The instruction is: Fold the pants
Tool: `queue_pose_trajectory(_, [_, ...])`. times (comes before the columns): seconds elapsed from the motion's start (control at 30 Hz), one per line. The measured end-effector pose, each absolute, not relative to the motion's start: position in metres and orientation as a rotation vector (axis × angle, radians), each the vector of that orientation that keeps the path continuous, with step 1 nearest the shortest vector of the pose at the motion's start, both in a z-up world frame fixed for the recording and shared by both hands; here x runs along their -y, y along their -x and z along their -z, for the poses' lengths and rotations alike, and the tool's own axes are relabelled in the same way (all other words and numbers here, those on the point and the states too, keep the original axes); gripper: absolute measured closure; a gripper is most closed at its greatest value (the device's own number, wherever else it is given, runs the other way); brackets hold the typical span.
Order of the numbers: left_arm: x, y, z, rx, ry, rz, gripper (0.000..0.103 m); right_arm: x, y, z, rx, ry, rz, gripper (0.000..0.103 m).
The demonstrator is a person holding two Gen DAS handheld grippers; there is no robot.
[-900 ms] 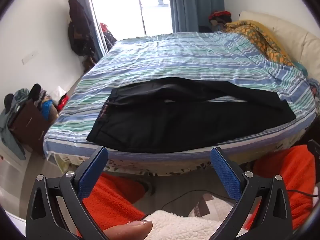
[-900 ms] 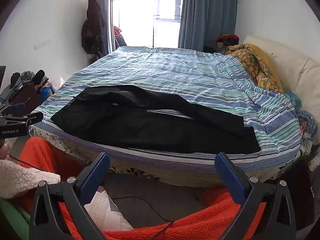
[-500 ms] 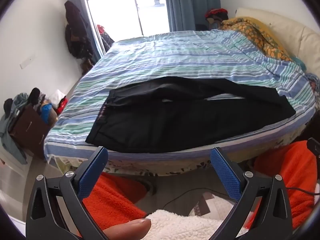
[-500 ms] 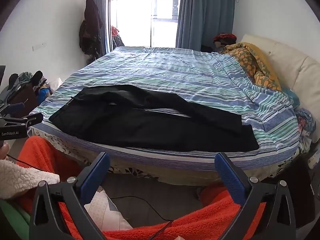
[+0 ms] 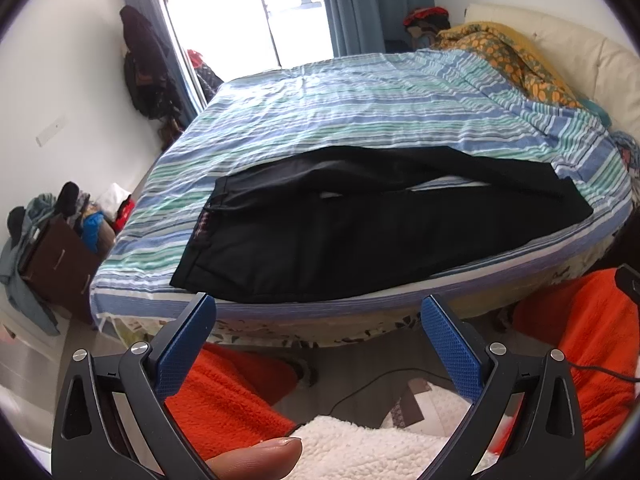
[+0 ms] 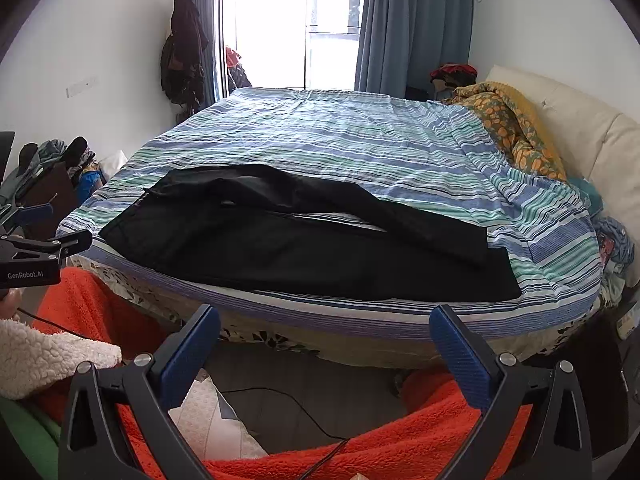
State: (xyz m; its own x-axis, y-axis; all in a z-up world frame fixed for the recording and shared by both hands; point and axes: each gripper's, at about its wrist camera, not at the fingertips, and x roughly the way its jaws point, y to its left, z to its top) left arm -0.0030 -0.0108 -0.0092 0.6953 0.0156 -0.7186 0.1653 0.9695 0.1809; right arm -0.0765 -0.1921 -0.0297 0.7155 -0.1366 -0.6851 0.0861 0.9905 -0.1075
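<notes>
Black pants [image 5: 360, 224] lie flat along the near edge of the striped bed [image 5: 360, 92], waistband left, hems right, with bare sheet beyond them, while the left gripper [image 5: 318, 312] and right gripper [image 6: 325, 322] hover short of that edge, both spread wide and empty.

Ahead of me a bed [image 6: 360, 136] wears a blue, green and white striped sheet [image 5: 360, 92]. On its far right lies a rumpled orange-patterned quilt [image 6: 516, 128] against a cream headboard [image 6: 580, 128]. Blue curtains [image 6: 412, 28] flank the bright window [image 6: 296, 28] beyond. Dark coats [image 6: 184, 52] hang on the left wall, above a brown cabinet [image 5: 56, 264] heaped with clothes.
</notes>
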Motion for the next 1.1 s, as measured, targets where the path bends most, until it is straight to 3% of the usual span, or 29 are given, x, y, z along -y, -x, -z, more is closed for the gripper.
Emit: queue_pose_trajectory(1.1, [0.0122, -0.0021, 0.0154, -0.849, -0.223, 0.104, 0.001, 0.2018, 0.0683, 0.0349, -0.871, 0.085, 0.272, 0.0])
